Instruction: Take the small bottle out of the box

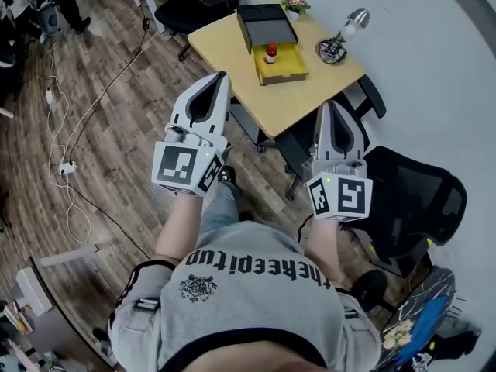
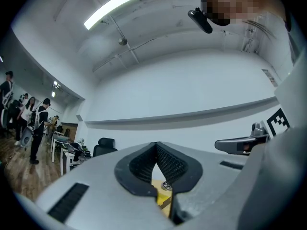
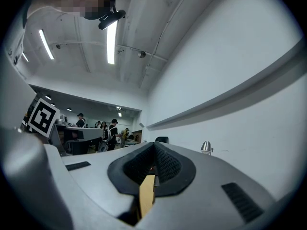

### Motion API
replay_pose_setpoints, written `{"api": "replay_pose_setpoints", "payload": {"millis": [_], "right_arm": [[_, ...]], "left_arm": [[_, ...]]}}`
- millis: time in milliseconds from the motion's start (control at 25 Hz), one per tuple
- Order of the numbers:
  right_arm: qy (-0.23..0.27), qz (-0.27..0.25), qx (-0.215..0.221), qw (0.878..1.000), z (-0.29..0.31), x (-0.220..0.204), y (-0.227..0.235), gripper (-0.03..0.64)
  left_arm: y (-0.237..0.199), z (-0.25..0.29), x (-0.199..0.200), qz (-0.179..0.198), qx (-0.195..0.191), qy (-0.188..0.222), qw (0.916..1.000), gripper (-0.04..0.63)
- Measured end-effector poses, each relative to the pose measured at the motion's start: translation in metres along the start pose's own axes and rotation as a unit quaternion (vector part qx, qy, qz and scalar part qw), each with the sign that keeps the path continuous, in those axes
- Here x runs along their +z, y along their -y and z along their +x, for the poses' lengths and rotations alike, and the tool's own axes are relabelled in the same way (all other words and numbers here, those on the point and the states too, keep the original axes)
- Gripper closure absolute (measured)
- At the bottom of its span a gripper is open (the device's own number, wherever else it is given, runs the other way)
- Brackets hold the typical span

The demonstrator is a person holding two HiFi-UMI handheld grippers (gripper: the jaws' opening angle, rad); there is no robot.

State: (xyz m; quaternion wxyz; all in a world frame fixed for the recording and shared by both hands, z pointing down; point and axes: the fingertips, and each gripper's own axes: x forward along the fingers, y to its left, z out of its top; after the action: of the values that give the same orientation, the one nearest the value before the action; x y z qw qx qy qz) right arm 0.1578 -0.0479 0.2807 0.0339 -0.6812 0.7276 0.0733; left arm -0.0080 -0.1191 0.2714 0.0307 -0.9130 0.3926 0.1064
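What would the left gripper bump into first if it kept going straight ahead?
Probably the yellow box on the table: it shows just beyond the shut tips of the left gripper. Nothing lies between them. Height is hard to judge, so the gripper might pass above the box.

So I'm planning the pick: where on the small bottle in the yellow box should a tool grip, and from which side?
Probably around the body just under the red cap, coming down from above. The small bottle stands upright in the shallow yellow box, with the black box close behind, so the far side looks blocked.
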Motion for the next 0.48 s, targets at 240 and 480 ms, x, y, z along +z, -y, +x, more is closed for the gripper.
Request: {"api": "replay_pose_setpoints", "payload": {"millis": [240, 480], "right_arm": [[0.006, -0.004, -0.014, 1.000, 0.046, 0.001, 0.017, 0.615], [0.005, -0.005, -0.026, 1.000, 0.097, -0.004, 0.026, 0.615]], "left_arm": [[-0.024, 0.044, -0.003, 0.000, -0.012, 0.002, 0.9999, 0.591], [-0.059, 0.087, -0.008, -0.003, -0.020, 0.001, 0.9998, 0.592]]}}
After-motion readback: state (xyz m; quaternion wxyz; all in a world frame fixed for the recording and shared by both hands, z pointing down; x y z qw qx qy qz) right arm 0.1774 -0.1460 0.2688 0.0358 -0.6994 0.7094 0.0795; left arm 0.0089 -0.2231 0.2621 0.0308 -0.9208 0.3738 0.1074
